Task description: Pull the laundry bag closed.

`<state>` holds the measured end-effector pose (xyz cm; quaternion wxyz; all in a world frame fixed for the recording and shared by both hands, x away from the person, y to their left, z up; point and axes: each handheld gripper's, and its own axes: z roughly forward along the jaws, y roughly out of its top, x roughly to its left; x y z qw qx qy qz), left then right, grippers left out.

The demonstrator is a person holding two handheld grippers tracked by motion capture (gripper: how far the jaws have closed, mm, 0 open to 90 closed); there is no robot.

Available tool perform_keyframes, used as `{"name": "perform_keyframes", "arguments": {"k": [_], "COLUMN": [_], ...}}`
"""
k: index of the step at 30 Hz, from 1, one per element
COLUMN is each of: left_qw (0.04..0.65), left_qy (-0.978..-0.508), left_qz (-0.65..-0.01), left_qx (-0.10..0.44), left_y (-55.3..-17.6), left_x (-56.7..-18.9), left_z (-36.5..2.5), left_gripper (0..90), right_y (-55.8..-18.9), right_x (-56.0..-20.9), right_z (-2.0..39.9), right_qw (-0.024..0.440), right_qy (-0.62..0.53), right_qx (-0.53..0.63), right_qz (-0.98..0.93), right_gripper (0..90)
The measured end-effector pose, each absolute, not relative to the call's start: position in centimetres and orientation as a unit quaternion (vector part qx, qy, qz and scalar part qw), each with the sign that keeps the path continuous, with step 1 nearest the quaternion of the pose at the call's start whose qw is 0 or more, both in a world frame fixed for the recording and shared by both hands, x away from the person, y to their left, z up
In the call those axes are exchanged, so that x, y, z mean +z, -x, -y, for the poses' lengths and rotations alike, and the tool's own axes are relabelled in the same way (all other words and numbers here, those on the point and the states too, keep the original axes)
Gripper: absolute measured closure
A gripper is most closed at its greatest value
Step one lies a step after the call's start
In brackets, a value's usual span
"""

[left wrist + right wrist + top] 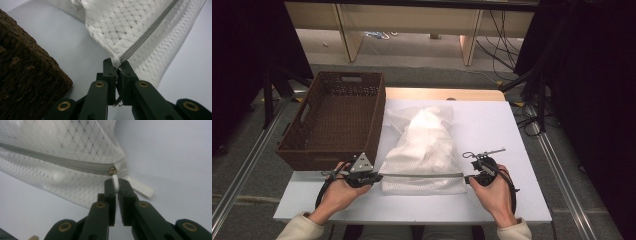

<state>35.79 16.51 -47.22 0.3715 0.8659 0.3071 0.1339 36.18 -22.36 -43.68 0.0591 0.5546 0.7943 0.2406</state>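
If either hand-held gripper pulls harder, the zip tab may slip out or the mesh may tear. The bag lies at frame centre on the table. The left hand-held gripper is clamped on the bag corner; the right hand-held gripper is clamped on the tab.

A lab: black curtains, loose cables (floor rails too).
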Motion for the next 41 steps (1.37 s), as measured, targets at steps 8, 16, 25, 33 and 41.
{"name": "perform_keyframes", "arguments": {"k": [8,16,25,33,41], "left_qw": [0.373,0.391,0.403,0.414,0.430], "left_qy": [-0.868,-0.862,-0.856,-0.849,-0.839], "left_qz": [-0.295,-0.281,-0.267,-0.269,-0.277], "left_qx": [0.142,0.157,0.184,0.190,0.188], "left_y": [-35.8,-35.1,-33.6,-33.4,-33.2], "left_x": [-47.3,-47.5,-47.3,-47.1,-47.0], "left_z": [-16.8,-17.5,-17.9,-18.0,-17.9], "left_gripper": [70.9,49.2,27.1,23.3,22.2], "right_y": [-35.9,-36.3,-36.9,-37.4,-37.6], "right_x": [-43.2,-43.1,-43.9,-44.8,-44.9], "right_z": [22.9,24.0,25.1,25.9,26.5], "right_qw": [0.080,0.106,0.091,0.103,0.123], "right_qy": [-0.545,-0.551,-0.587,-0.593,-0.563], "right_qx": [0.243,0.257,0.279,0.297,0.314], "right_qz": [-0.798,-0.787,-0.755,-0.742,-0.754], "right_gripper": [78.1,67.7,57.0,48.2,45.7]}}
